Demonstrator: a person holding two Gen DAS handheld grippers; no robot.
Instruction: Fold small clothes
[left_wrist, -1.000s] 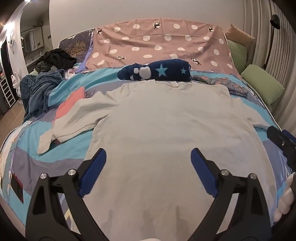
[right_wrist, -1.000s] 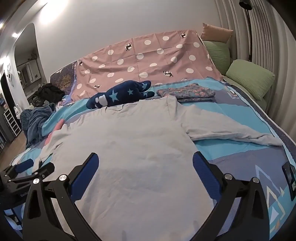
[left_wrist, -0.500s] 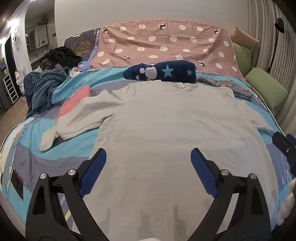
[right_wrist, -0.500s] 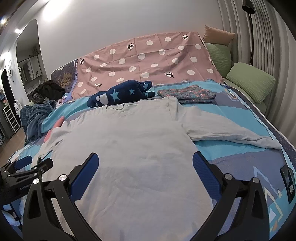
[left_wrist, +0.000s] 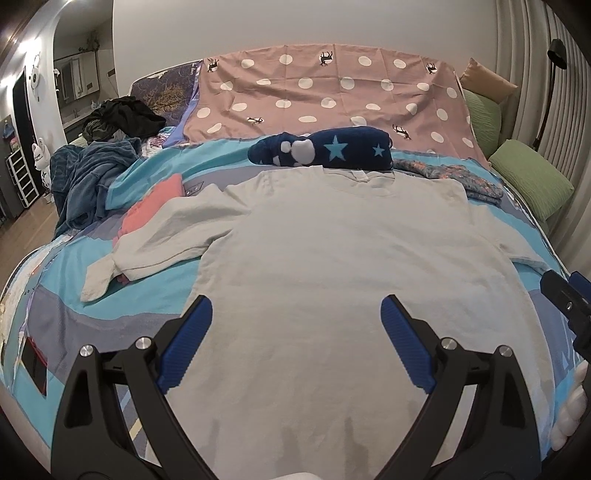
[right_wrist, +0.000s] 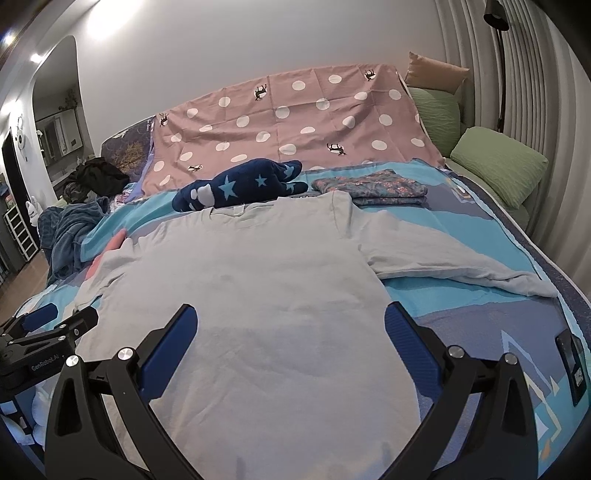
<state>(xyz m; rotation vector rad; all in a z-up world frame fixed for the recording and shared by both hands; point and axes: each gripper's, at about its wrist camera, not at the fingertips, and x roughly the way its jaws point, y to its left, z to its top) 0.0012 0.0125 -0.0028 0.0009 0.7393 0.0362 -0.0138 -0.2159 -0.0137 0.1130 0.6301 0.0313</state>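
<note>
Left wrist view has my left claw (left_wrist: 295, 332) spread wide with nothing in it, hovering over the lower half of the pale shirt (left_wrist: 351, 277). My right claw (right_wrist: 291, 339) is just as wide and just as empty, over the same hem end. The shirt lies flat on the bedspread (left_wrist: 147, 173), collar touching the star-patterned navy bundle (left_wrist: 325, 149), one sleeve stretched toward the coral cloth (left_wrist: 155, 206), the other sleeve (right_wrist: 461, 266) running out near the folded floral piece (right_wrist: 373, 186).

My worry is the left sleeve: it is rumpled and doubled at the cuff, so a fold taken from here would likely trap that bunching inside. With both claws this open, a careless pinch could also catch the bedspread along with the shirt and drag the whole layout crooked, pushing the collar into the navy bundle.

Against half a second ago, hardly anything differs: the shirt sits as it did, both claws keep the same spread, and the left view has only shifted slightly.
</note>
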